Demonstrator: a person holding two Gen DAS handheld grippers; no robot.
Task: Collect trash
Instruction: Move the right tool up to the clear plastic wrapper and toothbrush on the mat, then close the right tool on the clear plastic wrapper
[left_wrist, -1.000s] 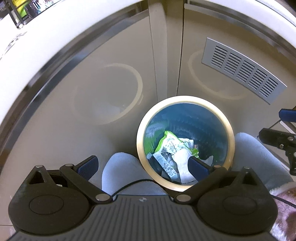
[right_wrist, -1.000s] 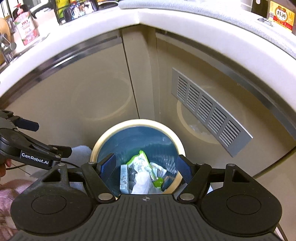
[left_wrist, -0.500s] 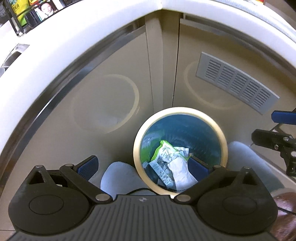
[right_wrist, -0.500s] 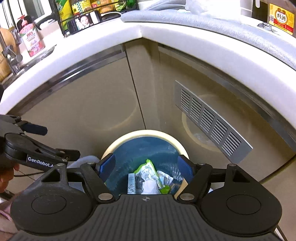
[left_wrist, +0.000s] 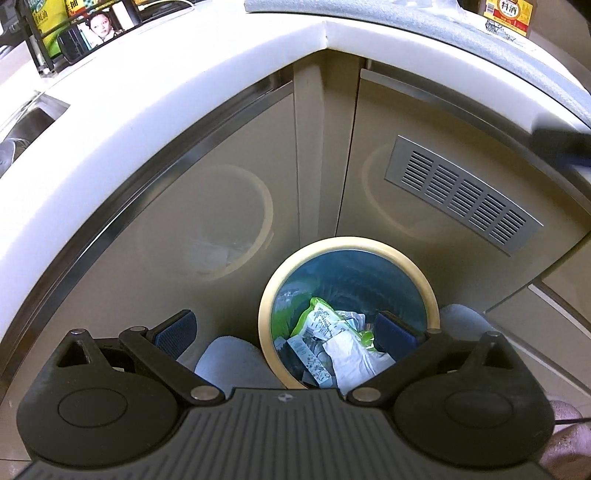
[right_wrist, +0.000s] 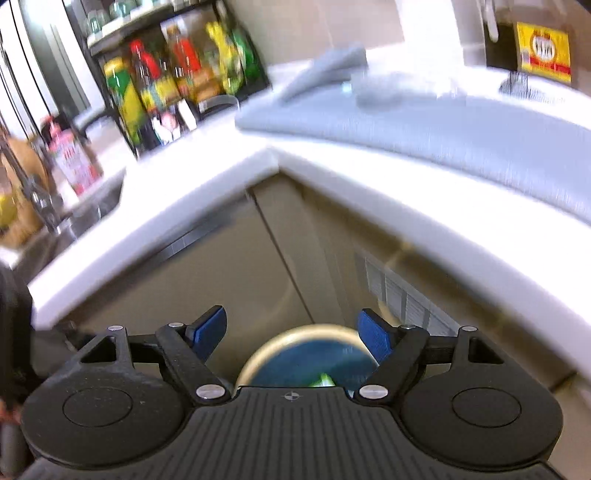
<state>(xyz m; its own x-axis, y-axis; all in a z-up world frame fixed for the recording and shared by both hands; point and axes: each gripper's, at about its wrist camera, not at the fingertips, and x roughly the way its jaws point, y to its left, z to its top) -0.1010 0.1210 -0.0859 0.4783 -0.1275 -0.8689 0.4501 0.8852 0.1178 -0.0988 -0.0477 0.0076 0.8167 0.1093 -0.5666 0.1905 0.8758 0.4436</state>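
Your left gripper (left_wrist: 284, 332) and right gripper (right_wrist: 291, 332) both gape wide, holding nothing. The trash bin (left_wrist: 424, 284) sits lower center of the left view, with a green wrapper (left_wrist: 314, 317) and crumpled paper (left_wrist: 351, 354) inside.

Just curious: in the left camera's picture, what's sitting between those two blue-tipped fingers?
In the left wrist view, a pale grey slipper toe and the near rim of the cream-rimmed round bin lie between the left gripper's open fingers.
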